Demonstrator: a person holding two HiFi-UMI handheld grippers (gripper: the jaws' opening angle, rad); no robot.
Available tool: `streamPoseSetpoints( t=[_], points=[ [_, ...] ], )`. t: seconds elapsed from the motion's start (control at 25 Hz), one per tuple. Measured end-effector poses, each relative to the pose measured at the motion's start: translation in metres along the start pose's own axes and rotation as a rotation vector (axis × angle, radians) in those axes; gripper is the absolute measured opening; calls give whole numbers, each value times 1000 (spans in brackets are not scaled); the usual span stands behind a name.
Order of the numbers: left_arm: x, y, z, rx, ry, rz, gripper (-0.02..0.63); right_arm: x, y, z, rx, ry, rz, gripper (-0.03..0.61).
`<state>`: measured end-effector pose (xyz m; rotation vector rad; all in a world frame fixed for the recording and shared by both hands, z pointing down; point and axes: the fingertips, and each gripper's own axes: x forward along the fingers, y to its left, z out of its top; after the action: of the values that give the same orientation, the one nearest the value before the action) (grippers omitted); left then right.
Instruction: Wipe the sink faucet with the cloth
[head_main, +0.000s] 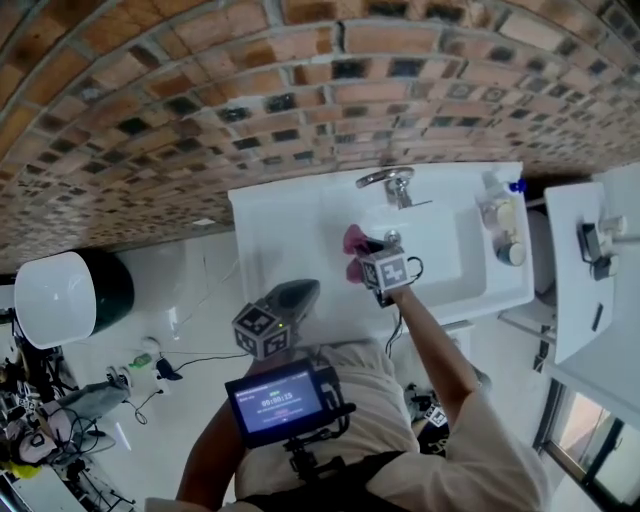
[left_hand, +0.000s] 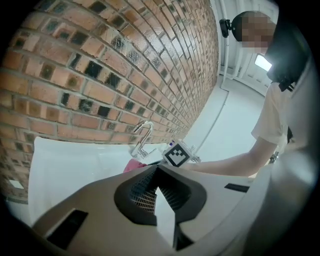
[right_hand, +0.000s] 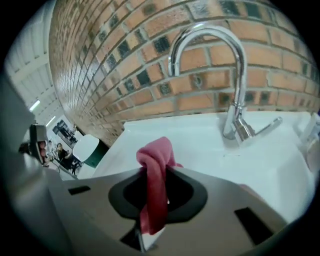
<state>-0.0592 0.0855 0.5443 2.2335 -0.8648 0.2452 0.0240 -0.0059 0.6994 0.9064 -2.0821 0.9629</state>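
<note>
Pink cloth (right_hand: 153, 162) is pinched in the R gripper (right_hand: 159, 175) over the sink (head_main: 455, 262), faucet (right_hand: 239, 70) at 12 o'clock, untouched: approach step, so next lift cloth onto spout; L gripper (left_hand: 157, 176) at 7 o'clock looks closed & empty.

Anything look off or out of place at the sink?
Nothing stands out. The right claw grips the bunched pink cloth, clear of the faucet. The white sink shows no spill or damage.
</note>
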Motion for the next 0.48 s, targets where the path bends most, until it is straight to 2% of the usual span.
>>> streamPoseSetpoints(
  t=[0.2, 0.36, 0.48],
  points=[
    [12, -8, -2, 11, 29, -24, 2, -16, -18, -23, 145, -86, -45, 69],
    [19, -13, -3, 13, 46, -32, 2, -19, -33, -26, 275, -145, -55, 69],
    [22, -16, -3, 12, 53, -33, 2, -15, -54, -22, 369, -176, -109, 69]
  ],
)
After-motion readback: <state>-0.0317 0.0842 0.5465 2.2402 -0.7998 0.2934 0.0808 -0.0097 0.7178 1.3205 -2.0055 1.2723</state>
